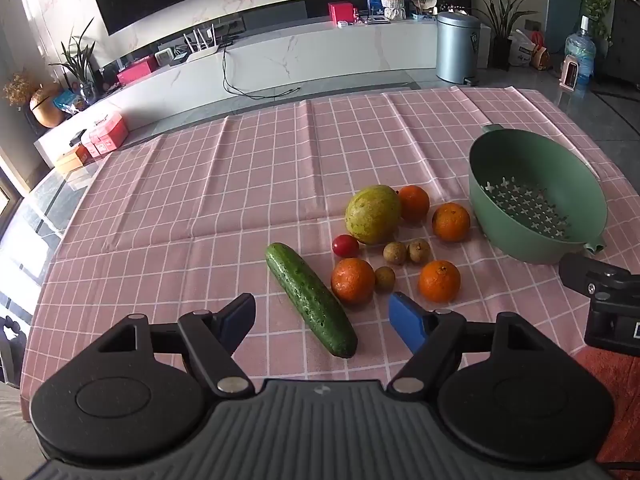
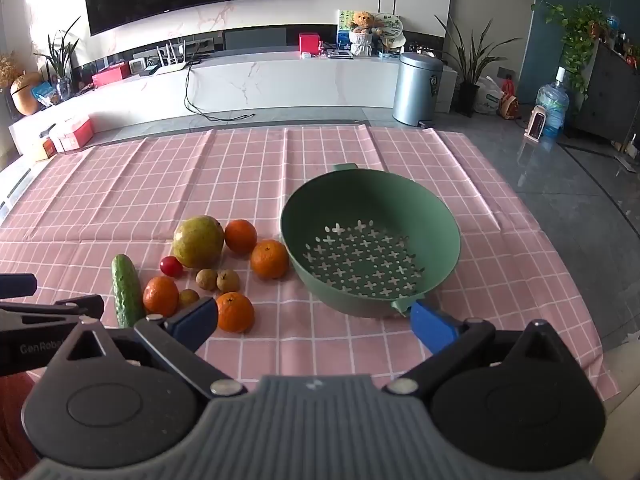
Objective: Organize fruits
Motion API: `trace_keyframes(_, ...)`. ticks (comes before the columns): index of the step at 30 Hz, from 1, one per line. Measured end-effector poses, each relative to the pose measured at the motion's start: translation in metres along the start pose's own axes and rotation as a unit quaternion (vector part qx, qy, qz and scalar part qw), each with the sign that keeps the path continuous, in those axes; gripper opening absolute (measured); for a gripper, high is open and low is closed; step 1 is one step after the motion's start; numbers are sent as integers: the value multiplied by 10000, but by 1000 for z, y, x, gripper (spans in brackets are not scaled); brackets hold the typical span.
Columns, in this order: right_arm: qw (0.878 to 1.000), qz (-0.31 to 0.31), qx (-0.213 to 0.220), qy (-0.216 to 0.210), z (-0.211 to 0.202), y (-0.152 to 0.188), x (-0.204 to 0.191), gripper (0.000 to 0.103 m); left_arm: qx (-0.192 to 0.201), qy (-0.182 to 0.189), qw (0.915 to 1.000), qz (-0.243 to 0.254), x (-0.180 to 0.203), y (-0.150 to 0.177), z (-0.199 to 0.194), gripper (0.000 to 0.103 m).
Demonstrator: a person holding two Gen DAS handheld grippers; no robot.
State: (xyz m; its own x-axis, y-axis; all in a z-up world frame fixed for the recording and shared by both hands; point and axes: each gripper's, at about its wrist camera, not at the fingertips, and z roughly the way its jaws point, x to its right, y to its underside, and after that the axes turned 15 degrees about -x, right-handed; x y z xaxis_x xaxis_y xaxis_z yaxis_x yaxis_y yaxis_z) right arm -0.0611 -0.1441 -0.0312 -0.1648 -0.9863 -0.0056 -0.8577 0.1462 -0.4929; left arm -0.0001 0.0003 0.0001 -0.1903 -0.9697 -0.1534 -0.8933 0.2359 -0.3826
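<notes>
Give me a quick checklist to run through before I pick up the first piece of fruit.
1. Left gripper jaws open, holding nothing: ok.
2. Right gripper jaws open, holding nothing: ok.
3. Green perforated plastic colander upright, nothing in it: ok.
4. Four round oranges, nearest, loose on the pink checked tablecloth: ok.
5. Long green cucumber between the left jaws, not fruit: not ok.
6. Fruit firmness: cannot tell.

Looking forward and down over a pink checked tablecloth from near its front edge, left view beside right, sharing fruit pile and green colander.
</notes>
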Motion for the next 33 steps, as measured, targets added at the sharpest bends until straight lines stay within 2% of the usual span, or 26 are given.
trace_keyframes(33, 10000, 20, -80, 8, -2, 7, 1, 99, -100, -2, 9998, -177, -2, 6, -4, 85)
